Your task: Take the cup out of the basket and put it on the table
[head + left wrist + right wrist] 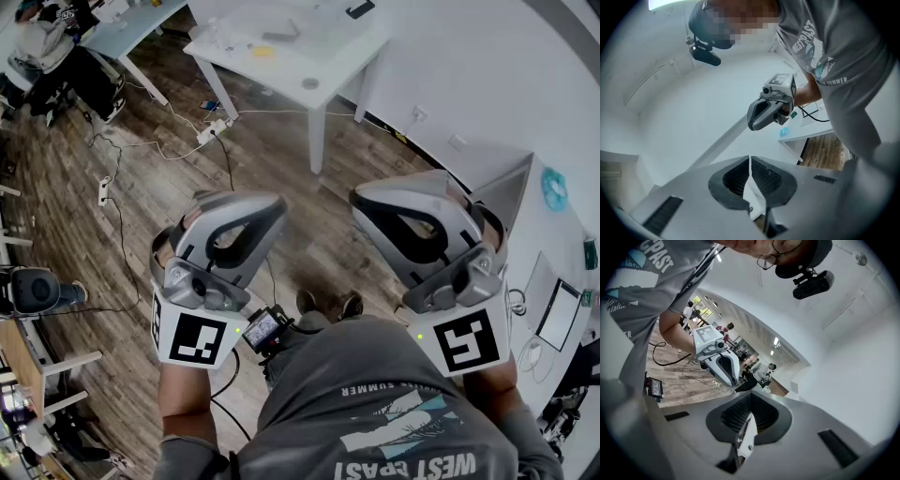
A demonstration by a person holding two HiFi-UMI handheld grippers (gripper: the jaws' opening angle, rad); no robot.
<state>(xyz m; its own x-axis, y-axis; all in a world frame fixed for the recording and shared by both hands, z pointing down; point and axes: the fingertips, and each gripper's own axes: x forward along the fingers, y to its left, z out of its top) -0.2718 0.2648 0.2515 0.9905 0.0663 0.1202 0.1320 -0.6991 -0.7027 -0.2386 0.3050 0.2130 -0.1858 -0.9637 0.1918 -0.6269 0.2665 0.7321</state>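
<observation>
No cup and no basket can be made out in any view. In the head view both grippers are held up in front of the person's chest, over the wooden floor. My left gripper (267, 211) has its jaws together with nothing between them; the left gripper view shows the same (750, 161). My right gripper (370, 199) is also shut and empty, its pads meeting in the right gripper view (749, 401). Each gripper sees the other: the right gripper (768, 110) and the left gripper (719, 364).
A white table (300, 56) stands ahead, with a power strip (214, 131) and cables on the floor beside it. A white desk at the right carries a small teal object (554, 187) and a tablet (560, 314). A seated person (42, 42) is far left.
</observation>
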